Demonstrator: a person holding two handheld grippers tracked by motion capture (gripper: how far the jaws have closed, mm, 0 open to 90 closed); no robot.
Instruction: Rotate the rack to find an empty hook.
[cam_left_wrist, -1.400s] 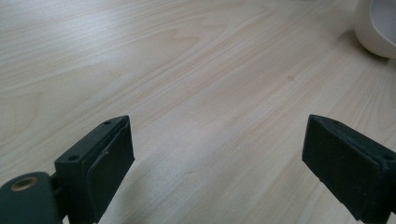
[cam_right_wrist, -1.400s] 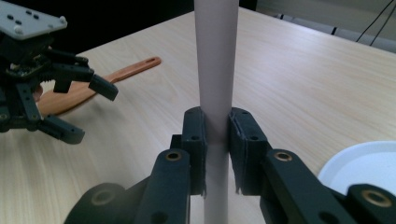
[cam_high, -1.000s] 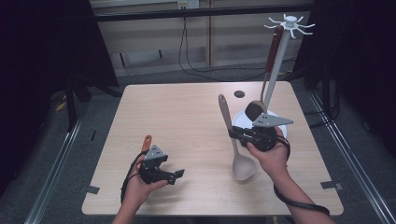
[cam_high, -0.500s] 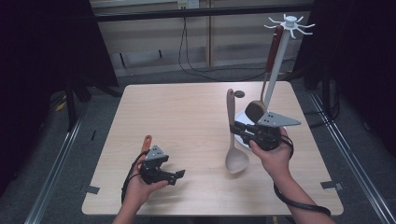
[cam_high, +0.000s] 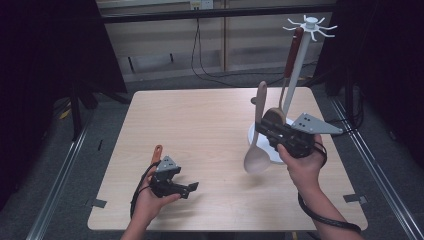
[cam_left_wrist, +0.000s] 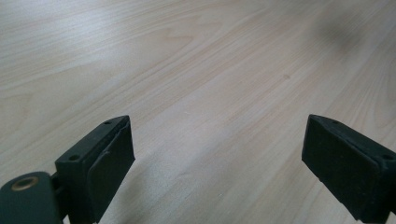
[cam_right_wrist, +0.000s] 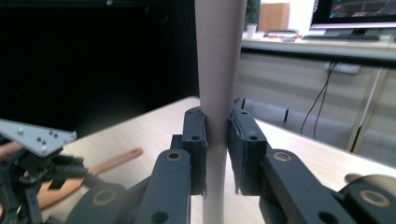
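- Wooden spoon (cam_high: 257, 135) hangs upright above the table (cam_high: 200, 125), bowl down and handle up, clamped at mid-handle between the pads of the right gripper (cam_high: 267, 131).
- Nearest the camera, the left gripper (cam_high: 186, 188) rests low over bare wood at the front left, its jaws apart and holding nothing.
- Just behind that hand, an orange-handled utensil (cam_high: 157, 152) lies flat on the table.
- Farther back, at the right, a white hanging rack (cam_high: 300, 65) stands on its round base, hooks fanned at the top and a brown-handled utensil (cam_high: 292, 52) already hung from one.
- Judged risk: the grip sits on a smooth, narrow handle, so the heavy bowl could swing or slide through the pads.
- Another risk: the spoon's raised handle could knock the rack post or the hung utensil, since both stand close behind.
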